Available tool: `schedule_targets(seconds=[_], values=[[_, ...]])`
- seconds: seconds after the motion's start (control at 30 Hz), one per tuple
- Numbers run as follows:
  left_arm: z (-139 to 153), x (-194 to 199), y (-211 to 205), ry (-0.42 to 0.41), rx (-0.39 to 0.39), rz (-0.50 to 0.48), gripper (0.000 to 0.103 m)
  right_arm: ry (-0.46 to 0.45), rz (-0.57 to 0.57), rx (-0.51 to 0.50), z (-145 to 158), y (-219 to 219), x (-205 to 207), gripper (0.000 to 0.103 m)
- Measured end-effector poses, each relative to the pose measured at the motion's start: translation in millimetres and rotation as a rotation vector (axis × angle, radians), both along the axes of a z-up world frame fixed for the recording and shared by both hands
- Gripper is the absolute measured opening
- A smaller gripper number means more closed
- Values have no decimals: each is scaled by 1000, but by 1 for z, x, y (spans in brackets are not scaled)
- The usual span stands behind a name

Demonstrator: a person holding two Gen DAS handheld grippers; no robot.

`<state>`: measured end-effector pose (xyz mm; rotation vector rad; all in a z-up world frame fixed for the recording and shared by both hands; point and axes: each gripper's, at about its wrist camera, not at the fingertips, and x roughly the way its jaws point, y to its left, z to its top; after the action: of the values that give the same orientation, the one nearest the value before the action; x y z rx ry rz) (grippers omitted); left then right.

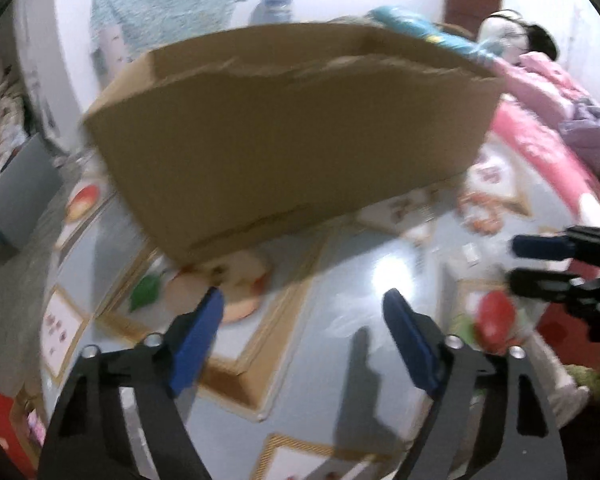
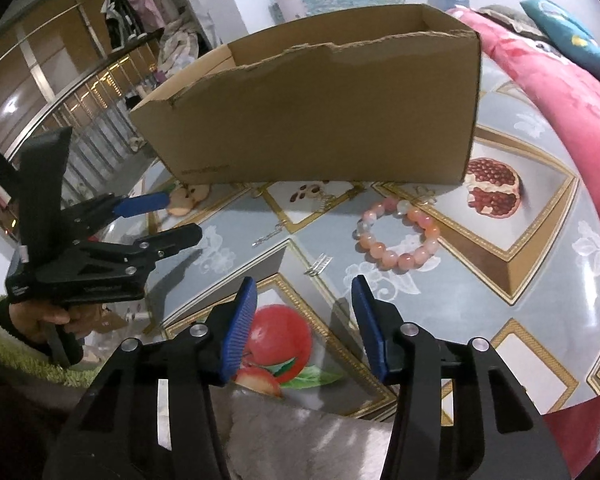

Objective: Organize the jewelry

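Pink beads of the bracelet (image 2: pixel 397 236) lay ungrasped on the bench (image 2: pixel 480 300) before the cardboard box (image 2: pixel 320 120), so both left tongs (image 1: pixel 302 312) and right tongs (image 2: pixel 303 300), gaping empty, probably had to reach and pinch first.

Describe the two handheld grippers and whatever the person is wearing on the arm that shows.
Both grippers are matte black plastic frames with cut-out slots and silver round bolts at the joints. Each finger ends in a flat blue ribbed pad. The right gripper and left gripper look identical. Seen from the right wrist camera, the left gripper has a pistol-style handle, and the hand on it emerges from a fuzzy green sleeve with a dark cuff.
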<state>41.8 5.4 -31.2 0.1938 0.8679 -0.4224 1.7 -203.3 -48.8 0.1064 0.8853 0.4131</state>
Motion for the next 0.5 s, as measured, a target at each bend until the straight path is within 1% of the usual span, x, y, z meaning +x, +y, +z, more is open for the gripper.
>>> schedule_targets(seconds=[0.03,0.1,0.13,0.2,0.23,0.3,0.4,0.5], values=[[2,1,-7,-3,-12,-28,71,1,-5,3,0,-2,1,46],[5,2,-15,-6,-19,-63,58,1,-16,12,0,-6,2,46],[6,4,-22,-4,-16,-92,55,3,-23,16,0,-9,2,45],[3,2,-32,3,-9,-137,43,5,-31,19,0,-13,3,44],[3,4,-38,9,-3,-160,40,6,-33,21,1,-14,4,43],[2,6,-46,18,15,-190,28,5,-39,25,1,-17,4,43],[-1,12,-57,39,38,-217,22,4,-43,27,-1,-14,4,43],[-5,17,-62,47,51,-220,18,4,-47,31,-1,-15,5,42]])
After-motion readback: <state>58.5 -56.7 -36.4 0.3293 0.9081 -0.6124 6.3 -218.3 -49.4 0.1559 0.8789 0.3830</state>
